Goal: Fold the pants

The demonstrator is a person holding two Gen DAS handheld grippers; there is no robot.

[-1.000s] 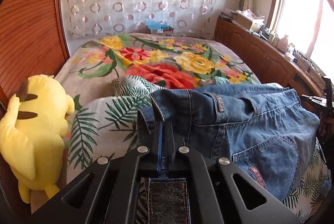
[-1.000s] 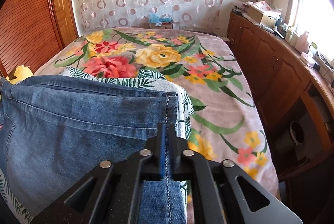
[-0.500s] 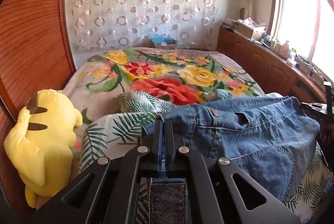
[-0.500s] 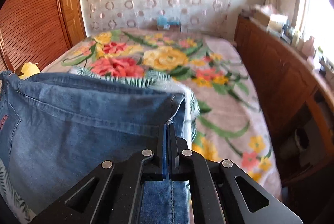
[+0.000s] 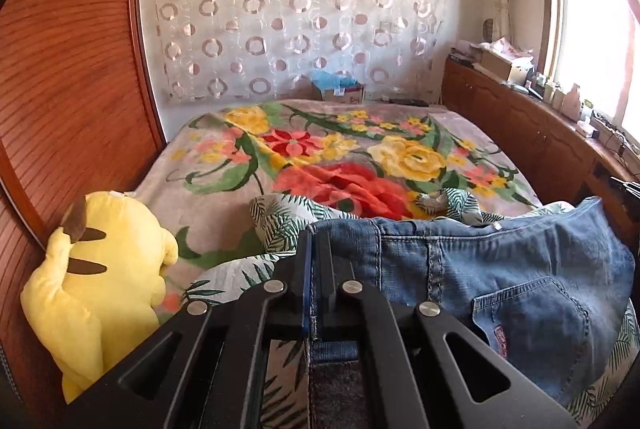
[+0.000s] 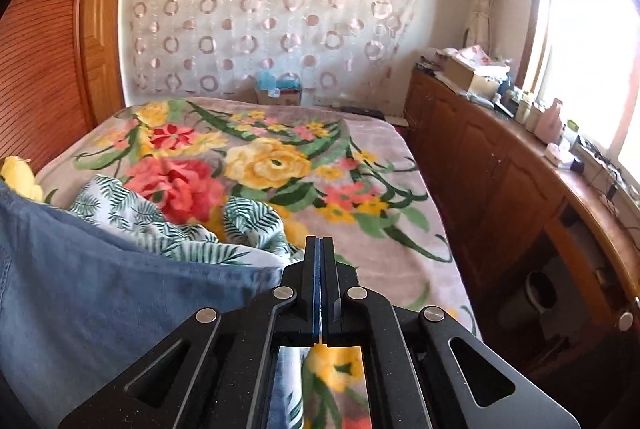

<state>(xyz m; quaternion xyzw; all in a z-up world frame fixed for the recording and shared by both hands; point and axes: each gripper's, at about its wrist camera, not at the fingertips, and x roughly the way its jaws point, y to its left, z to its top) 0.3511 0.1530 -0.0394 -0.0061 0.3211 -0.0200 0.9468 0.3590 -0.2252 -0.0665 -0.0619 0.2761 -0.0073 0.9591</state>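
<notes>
Left wrist view: the left gripper (image 5: 318, 249) is clenched on the jeans (image 5: 520, 277), pinching the denim waistband at its left end. The jeans spread rightward from the gripper, back pocket facing up, over a leaf-print sheet (image 5: 280, 225) that lies on the floral blanket (image 5: 340, 157). A yellow plush (image 5: 100, 269) sits left of the jeans, against the wooden wall panel (image 5: 68, 89). A wooden cabinet (image 5: 540, 133) runs along the right of the blanket under the window (image 5: 592, 41).

Right wrist view: the right gripper (image 6: 320, 257) has its fingers pressed together; no denim shows between the tips. The jeans (image 6: 100, 301) lie to its left, their near edge just beside the gripper body, over the leaf-print sheet (image 6: 160, 225). The blanket (image 6: 280, 157) stretches ahead, the cabinet (image 6: 480, 165) to its right.
</notes>
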